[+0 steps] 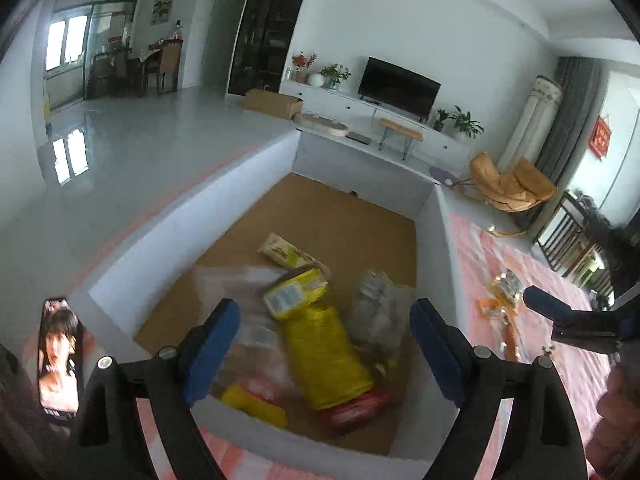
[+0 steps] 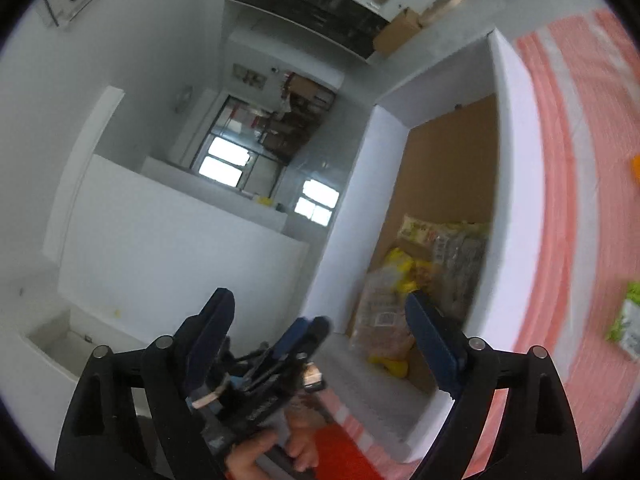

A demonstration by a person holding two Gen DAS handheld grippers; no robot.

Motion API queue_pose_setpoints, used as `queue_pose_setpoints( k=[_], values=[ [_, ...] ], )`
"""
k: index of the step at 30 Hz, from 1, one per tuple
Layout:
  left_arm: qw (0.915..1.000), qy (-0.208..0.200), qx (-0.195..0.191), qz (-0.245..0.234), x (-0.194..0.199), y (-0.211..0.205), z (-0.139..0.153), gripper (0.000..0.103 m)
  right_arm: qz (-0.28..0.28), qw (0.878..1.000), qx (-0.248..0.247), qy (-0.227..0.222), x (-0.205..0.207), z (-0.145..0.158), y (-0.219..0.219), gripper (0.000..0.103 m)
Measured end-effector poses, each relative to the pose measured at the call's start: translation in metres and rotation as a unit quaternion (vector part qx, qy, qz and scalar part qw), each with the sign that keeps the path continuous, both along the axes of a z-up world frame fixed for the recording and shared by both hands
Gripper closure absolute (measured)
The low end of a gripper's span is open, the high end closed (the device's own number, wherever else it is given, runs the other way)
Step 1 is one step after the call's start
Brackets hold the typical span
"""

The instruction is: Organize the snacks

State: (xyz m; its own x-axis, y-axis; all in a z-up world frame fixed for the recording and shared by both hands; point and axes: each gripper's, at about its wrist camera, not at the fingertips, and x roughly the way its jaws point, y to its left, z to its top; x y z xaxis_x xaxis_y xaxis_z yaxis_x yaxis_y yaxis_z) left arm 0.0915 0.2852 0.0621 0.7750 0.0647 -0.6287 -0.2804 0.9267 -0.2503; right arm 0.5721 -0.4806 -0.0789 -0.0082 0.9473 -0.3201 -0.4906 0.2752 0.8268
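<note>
A white foam box (image 1: 192,216) with a brown cardboard floor holds several snacks. Among them are a yellow bag (image 1: 320,344), a clear pack (image 1: 380,304) and a cream pack (image 1: 284,252). My left gripper (image 1: 324,344) hangs open over the box's near wall, with nothing between its pads. One finger (image 1: 548,306) of my right gripper shows at the right, over the cloth. In the right wrist view the picture is rolled. There my right gripper (image 2: 322,328) stands open beside the box wall (image 2: 516,168), and the left gripper (image 2: 276,354) sits in front of it, held by a hand (image 2: 260,452).
The box rests on a pink and white striped cloth (image 1: 520,248). Loose snack packs (image 1: 504,292) lie on it right of the box, and a green pack (image 2: 628,324) lies farther off. A lit phone (image 1: 60,356) lies at the left.
</note>
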Motion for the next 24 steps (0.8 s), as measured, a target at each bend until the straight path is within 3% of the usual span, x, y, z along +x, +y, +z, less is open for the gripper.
queue_pose_setpoints(
  k=[4, 7, 9, 11, 13, 14, 16, 18, 21, 24],
  values=[
    [0.9977, -0.011, -0.032, -0.059, -0.01, -0.043, 0.002, 0.016, -0.047, 0.992, -0.076, -0.09, 0.006, -0.014, -0.051, 0.013],
    [0.9893, -0.027, -0.031, -0.14, -0.021, -0.107, 0.008, 0.015, -0.101, 0.958, -0.191, -0.19, 0.006, -0.042, -0.107, 0.013],
    [0.9787, -0.029, -0.025, -0.202, -0.03, -0.159, 0.002, 0.004, -0.127, 0.926, -0.268, -0.233, 0.001, -0.072, -0.152, 0.013],
    [0.9654, -0.014, -0.033, -0.258, -0.031, -0.2, -0.014, 0.0, -0.145, 0.898, -0.337, -0.244, -0.002, -0.105, -0.195, 0.013],
    [0.952, 0.028, -0.022, -0.304, -0.023, -0.241, -0.042, 0.0, -0.157, 0.876, -0.384, -0.247, -0.007, -0.127, -0.219, 0.013],
    [0.9488, 0.039, -0.012, -0.313, -0.02, -0.253, -0.052, 0.0, -0.173, 0.86, -0.412, -0.248, -0.008, -0.14, -0.238, 0.013],
    [0.9449, 0.06, 0.021, -0.321, -0.011, -0.272, -0.079, 0.0, -0.2, 0.845, -0.428, -0.249, -0.01, -0.149, -0.262, 0.013],
    [0.9471, 0.083, 0.051, -0.306, 0.0, -0.276, -0.102, 0.001, -0.225, 0.834, -0.436, -0.252, -0.01, -0.15, -0.278, 0.013],
    [0.9526, 0.098, 0.065, -0.281, 0.01, -0.27, -0.121, 0.002, -0.241, 0.825, -0.443, -0.256, -0.003, -0.157, -0.28, 0.014],
    [0.9581, 0.098, 0.072, -0.26, 0.013, -0.259, -0.123, 0.002, -0.24, 0.814, -0.455, -0.272, -0.014, -0.152, -0.28, 0.012]
  ],
)
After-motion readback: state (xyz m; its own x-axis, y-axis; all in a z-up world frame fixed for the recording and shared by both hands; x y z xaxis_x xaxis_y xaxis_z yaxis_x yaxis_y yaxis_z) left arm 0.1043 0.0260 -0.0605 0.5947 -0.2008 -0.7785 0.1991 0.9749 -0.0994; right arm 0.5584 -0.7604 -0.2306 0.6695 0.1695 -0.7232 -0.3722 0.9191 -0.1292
